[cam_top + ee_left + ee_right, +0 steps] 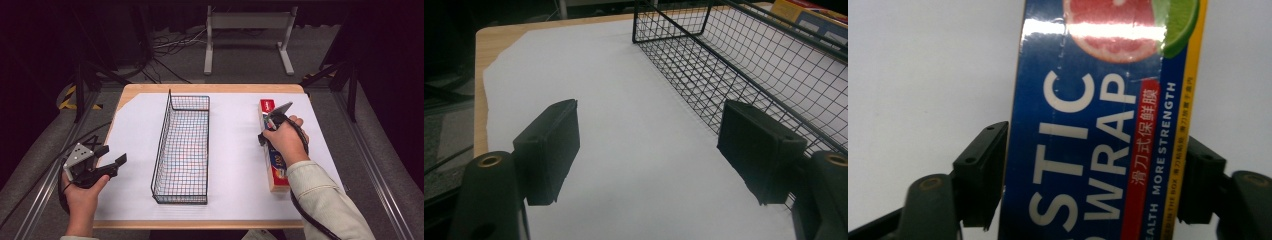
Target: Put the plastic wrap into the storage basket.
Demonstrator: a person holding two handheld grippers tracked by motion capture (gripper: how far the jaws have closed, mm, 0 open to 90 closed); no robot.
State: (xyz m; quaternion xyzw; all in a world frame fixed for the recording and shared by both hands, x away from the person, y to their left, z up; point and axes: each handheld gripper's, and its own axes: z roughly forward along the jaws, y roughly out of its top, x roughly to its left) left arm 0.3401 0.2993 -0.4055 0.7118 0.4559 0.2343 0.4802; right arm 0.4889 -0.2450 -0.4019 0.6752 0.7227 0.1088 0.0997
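A long blue plastic wrap box (278, 169) with a red end lies flat on the white sheet at the right of the table, running front to back. My right gripper (270, 126) comes down on its middle; in the right gripper view both black pads (983, 170) sit against the long sides of the plastic wrap box (1098, 100). My left gripper (114, 154) rests near the front left of the sheet, jaws wide apart. In the left gripper view the left gripper (649, 115) has nothing but white paper between its fingers.
A black wire basket (162, 145) stands lengthwise in the middle of the table, between the two hands; its near wall (749, 65) runs just right of my left gripper. A white sheet (235, 150) covers the wooden table. Cables and a white stand lie on the floor beyond.
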